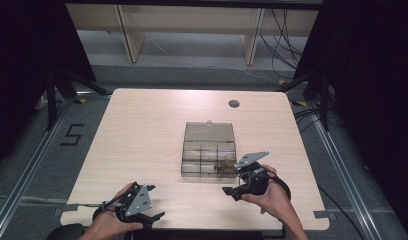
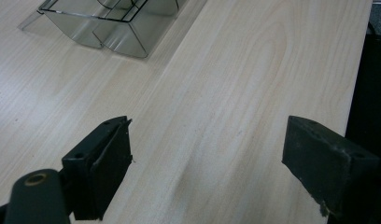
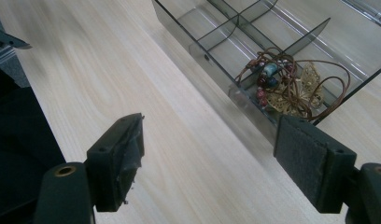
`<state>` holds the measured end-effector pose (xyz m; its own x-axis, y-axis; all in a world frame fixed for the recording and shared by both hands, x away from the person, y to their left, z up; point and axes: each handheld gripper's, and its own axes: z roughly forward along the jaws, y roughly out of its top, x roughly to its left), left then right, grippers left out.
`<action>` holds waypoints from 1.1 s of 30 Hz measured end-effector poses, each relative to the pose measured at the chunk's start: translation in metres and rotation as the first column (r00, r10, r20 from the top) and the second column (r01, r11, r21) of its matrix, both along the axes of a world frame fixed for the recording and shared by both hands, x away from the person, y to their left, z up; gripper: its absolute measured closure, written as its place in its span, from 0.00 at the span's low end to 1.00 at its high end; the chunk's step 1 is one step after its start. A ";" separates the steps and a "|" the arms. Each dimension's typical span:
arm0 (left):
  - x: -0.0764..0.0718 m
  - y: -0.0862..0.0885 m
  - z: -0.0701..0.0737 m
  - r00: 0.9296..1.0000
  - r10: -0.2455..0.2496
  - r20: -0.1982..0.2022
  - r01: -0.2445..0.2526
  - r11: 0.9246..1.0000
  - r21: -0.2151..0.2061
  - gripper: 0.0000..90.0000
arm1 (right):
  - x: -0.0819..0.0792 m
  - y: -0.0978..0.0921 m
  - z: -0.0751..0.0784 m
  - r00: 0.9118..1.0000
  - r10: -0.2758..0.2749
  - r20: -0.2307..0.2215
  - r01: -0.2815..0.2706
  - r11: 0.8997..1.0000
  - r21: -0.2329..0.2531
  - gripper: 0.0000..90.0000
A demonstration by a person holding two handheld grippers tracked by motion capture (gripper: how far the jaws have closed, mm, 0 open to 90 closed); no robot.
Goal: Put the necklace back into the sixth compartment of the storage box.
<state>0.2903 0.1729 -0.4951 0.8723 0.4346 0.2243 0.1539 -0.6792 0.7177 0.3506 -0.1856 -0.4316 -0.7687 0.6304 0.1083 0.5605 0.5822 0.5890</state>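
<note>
A smoky clear compartment box [image 1: 209, 149] lies mid-table with its lid [image 1: 209, 132] folded open behind it. A tangle of beaded cord and gold filigree jewellery [image 1: 223, 165] [image 3: 286, 86] rests in its front right compartment. My right gripper [image 1: 234, 181] [image 3: 212, 154] is open just in front of that corner of the box [image 3: 212, 60], nothing between its jaws. Over bare wood at the table's near left edge, my left gripper [image 1: 157, 201] [image 2: 209, 158] is open and empty. One corner of the box [image 2: 104, 28] shows far off in the left gripper view.
The wooden table [image 1: 142, 135] has a round cable hole [image 1: 234, 103] near its far right. The near edge runs close under both hands. Dark stands and cables [image 1: 312, 90] flank the table, and a pale shelf unit [image 1: 192, 30] is behind.
</note>
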 end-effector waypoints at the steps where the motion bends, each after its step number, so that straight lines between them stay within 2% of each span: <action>1: 0.000 0.000 0.000 1.000 0.000 0.000 0.000 1.000 0.000 0.17 | -0.002 0.000 0.001 1.000 -0.009 -0.019 0.009 1.000 0.007 0.28; 2: 0.000 0.000 0.000 1.000 0.001 0.000 -0.001 1.000 -0.001 0.17 | -0.003 0.001 0.001 0.999 -0.015 -0.031 0.016 1.000 0.012 0.28; 3: 0.000 0.000 0.000 1.000 0.000 0.000 0.000 1.000 0.001 0.17 | -0.002 0.000 -0.003 1.000 0.004 0.019 -0.005 1.000 0.022 0.28; 4: 0.000 0.000 0.000 1.000 0.000 0.000 0.000 1.000 -0.001 0.17 | -0.001 -0.001 -0.002 1.000 0.012 0.019 -0.013 1.000 0.011 0.28; 5: 0.000 0.000 0.000 1.000 0.000 0.000 0.000 1.000 0.000 0.17 | -0.004 0.000 0.000 0.999 -0.031 -0.023 0.031 1.000 0.002 0.28; 7: 0.000 0.000 0.000 1.000 -0.001 0.000 0.001 1.000 0.000 0.17 | -0.005 0.000 0.001 0.999 -0.040 -0.032 0.040 0.999 -0.002 0.28; 8: 0.000 0.001 0.001 1.000 -0.001 0.003 0.001 1.000 0.010 0.17 | -0.004 -0.001 -0.002 1.000 -0.005 -0.012 0.005 1.000 0.006 0.28; 10: 0.000 0.000 0.001 1.000 0.000 0.003 0.000 1.000 0.007 0.17 | -0.003 -0.003 -0.003 1.000 0.012 0.005 -0.012 1.000 0.011 0.28; 14: 0.000 0.001 0.001 1.000 0.000 0.004 0.000 1.000 0.010 0.17 | -0.004 -0.003 -0.006 1.000 0.009 0.008 -0.009 1.000 0.021 0.28; 15: 0.000 0.001 0.001 1.000 -0.001 0.004 0.001 1.000 0.011 0.17 | -0.004 -0.004 -0.005 1.000 0.001 0.001 -0.001 1.000 0.001 0.28; 16: 0.000 0.001 0.001 1.000 -0.001 0.004 0.001 1.000 0.012 0.17 | -0.005 -0.005 -0.007 1.000 0.020 -0.006 -0.020 1.000 0.011 0.28; 17: 0.000 0.001 0.001 1.000 -0.001 0.003 0.001 1.000 0.009 0.17 | -0.006 -0.004 -0.007 1.000 0.008 0.001 -0.008 1.000 0.017 0.28; 20: 0.001 0.000 0.000 1.000 -0.002 0.004 0.002 1.000 0.005 0.17 | -0.006 -0.006 -0.009 1.000 0.025 0.005 -0.025 1.000 0.009 0.28; 21: 0.001 0.000 0.000 1.000 -0.002 0.004 0.002 1.000 0.004 0.17 | -0.009 -0.004 -0.010 1.000 -0.008 -0.017 0.008 1.000 0.019 0.28; 23: 0.001 0.001 0.001 1.000 -0.002 -0.001 0.002 1.000 0.011 0.17 | -0.008 -0.006 -0.010 1.000 0.015 -0.010 -0.015 1.000 0.008 0.27; 25: 0.001 0.000 0.001 1.000 -0.002 0.005 0.002 1.000 0.003 0.17 | -0.008 -0.006 -0.010 1.000 0.007 -0.009 -0.007 1.000 0.002 0.25; 26: 0.001 0.000 0.001 1.000 -0.003 0.003 0.003 1.000 0.005 0.17 | -0.009 -0.006 -0.013 1.000 -0.007 -0.016 0.007 1.000 0.011 0.25; 29: 0.001 0.000 0.000 1.000 -0.002 0.004 0.002 1.000 0.003 0.17 | -0.011 -0.007 -0.012 0.999 0.002 -0.036 -0.001 1.000 0.010 0.25; 31: 0.001 0.000 0.000 1.000 -0.001 0.004 0.001 1.000 0.003 0.17 | -0.011 -0.008 -0.014 1.000 -0.001 -0.025 0.001 1.000 0.006 0.25; 32: 0.001 0.001 0.001 1.000 -0.001 0.004 0.001 1.000 0.003 0.17 | -0.011 -0.009 -0.017 1.000 0.002 0.004 -0.002 1.000 0.001 0.25; 33: 0.001 0.001 0.001 1.000 -0.001 0.005 0.001 1.000 0.003 0.17 | -0.011 -0.010 -0.018 1.000 0.019 -0.004 -0.019 1.000 0.006 0.25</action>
<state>0.2909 0.1735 -0.4945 0.8716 0.4329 0.2299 0.1496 -0.6816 0.7163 0.3396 -0.1956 -0.4497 -0.7798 0.6153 0.1156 0.5521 0.5888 0.5904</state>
